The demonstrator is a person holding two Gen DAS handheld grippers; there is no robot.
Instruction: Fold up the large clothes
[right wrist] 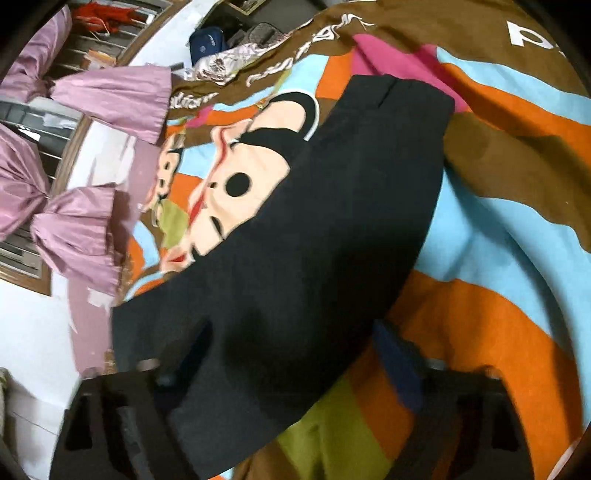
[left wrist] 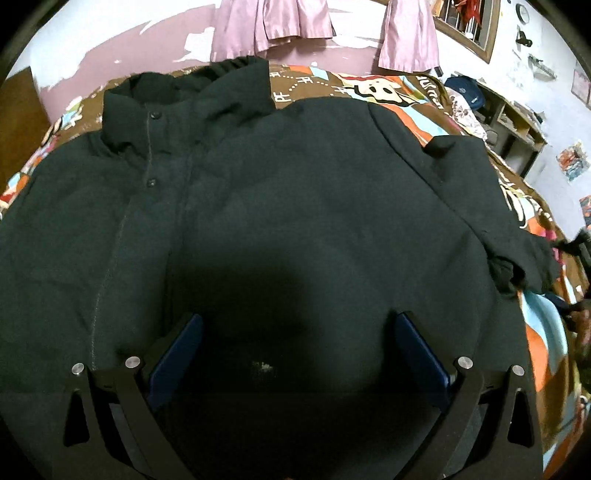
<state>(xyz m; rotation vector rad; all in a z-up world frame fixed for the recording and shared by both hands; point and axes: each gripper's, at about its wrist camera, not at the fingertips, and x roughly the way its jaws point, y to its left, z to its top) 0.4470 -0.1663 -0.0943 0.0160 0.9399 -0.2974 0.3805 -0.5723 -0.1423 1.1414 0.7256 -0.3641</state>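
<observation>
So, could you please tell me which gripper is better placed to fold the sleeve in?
Probably the right gripper: its open tongs straddle the jacket sleeve. The left gripper hovers open over the jacket body.

- The left wrist view is taken from just above the jacket (left wrist: 280, 206), close to its lower front, and is faced up the garment toward the collar, the far edge of the bed (left wrist: 413, 107) and the wall behind.
- The right wrist view is tilted and blurred; it is taken from close above the sleeve (right wrist: 332, 221), looking along it across the blanket (right wrist: 498, 229).
- The left gripper (left wrist: 299, 325) and right gripper (right wrist: 291, 332) are framed at the bottom of their own views.
- Shared by both views: the jacket, the blanket, the pink curtains (left wrist: 280, 22) and the barred window (left wrist: 469, 22).
</observation>
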